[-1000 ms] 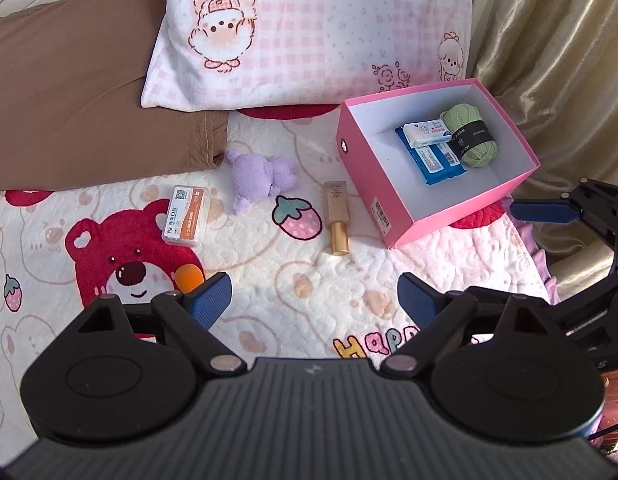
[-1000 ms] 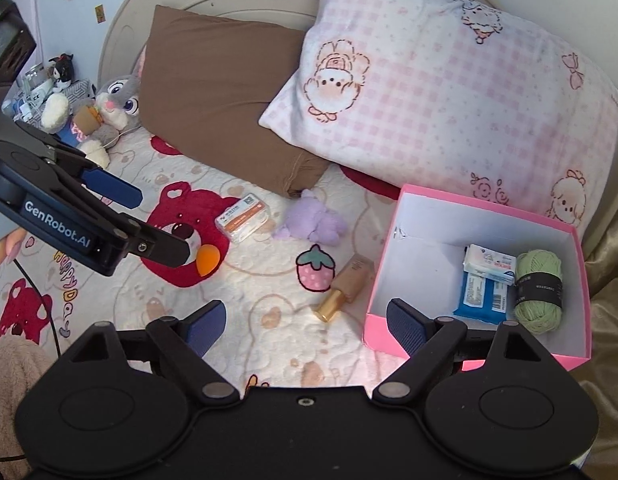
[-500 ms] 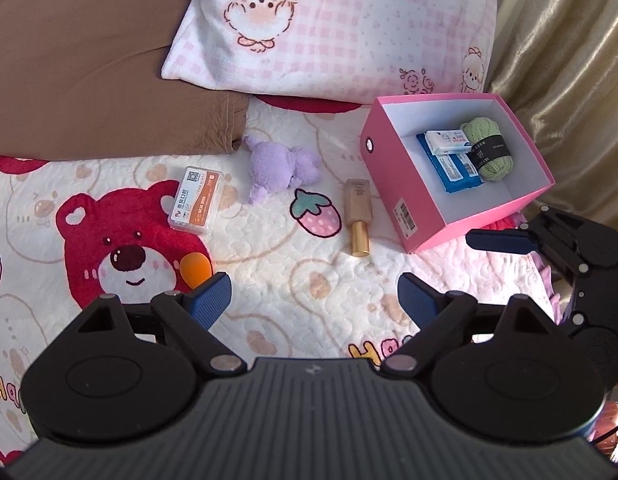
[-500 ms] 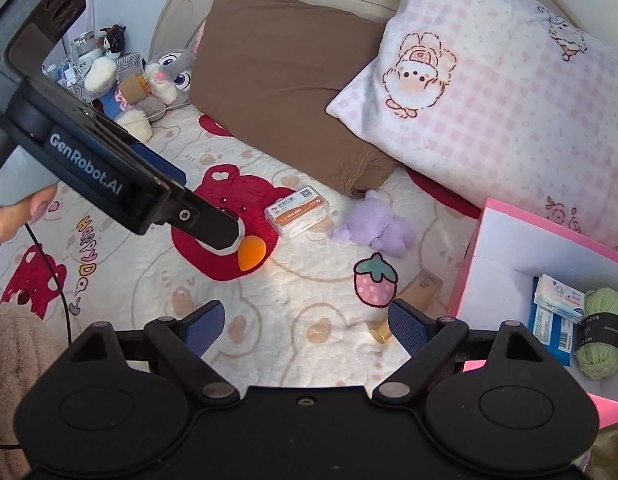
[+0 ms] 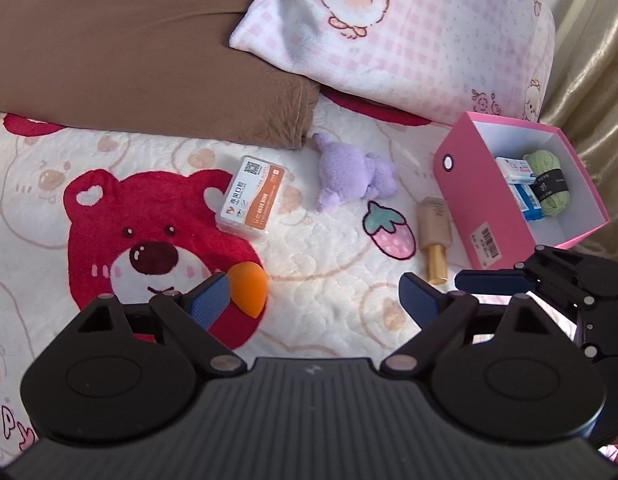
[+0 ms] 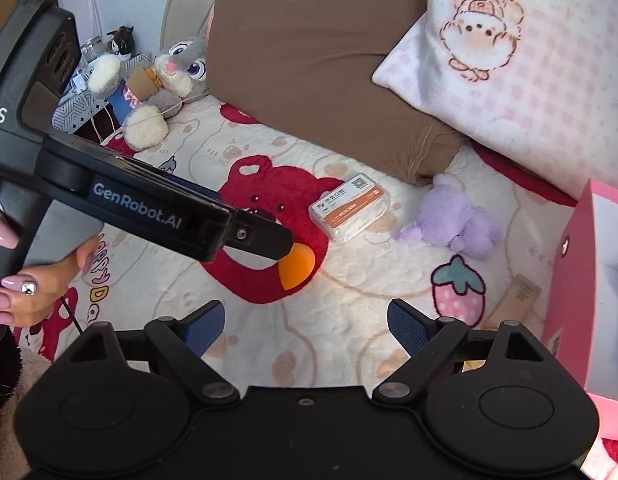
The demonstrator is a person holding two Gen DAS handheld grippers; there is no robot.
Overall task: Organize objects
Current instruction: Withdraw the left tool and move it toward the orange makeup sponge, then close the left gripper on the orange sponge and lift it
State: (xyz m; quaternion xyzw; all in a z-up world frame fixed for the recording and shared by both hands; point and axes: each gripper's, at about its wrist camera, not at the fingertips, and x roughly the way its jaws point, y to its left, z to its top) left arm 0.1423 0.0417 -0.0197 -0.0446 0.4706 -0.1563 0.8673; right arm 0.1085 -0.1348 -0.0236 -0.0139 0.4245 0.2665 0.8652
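While four things lie loose on the quilt point(image 5: 329, 280) and the pink box point(image 5: 461, 196) holds only some packets and a ball of green yarn point(image 5: 549, 184), the tidying looks part done, and the step in hand is, I judge, an approach to the next pick-up; both claws are spread wide and pinch nothing; the left claw point(image 5: 313, 296) has the orange sponge point(image 5: 249, 288) just inside its left finger, seemingly touching or very near the pad, though from the right wrist view that finger covers the sponge's edge and contact cannot be told; the right claw point(image 6: 305, 320) hangs over bare quilt, with the sponge point(image 6: 297, 268) ahead and a little to its left, the card case point(image 6: 349, 210) and the purple plush point(image 6: 453, 220) farther on, and the bottle point(image 6: 517, 296) off to its right beside the box point(image 6: 577, 280); the next move likely calls for centring the left claw on the sponge, sinking onto the soft quilt and squeezing gently, since the sponge is rounded and squashy and may roll; the box stands well to the right, so a carry across follows.
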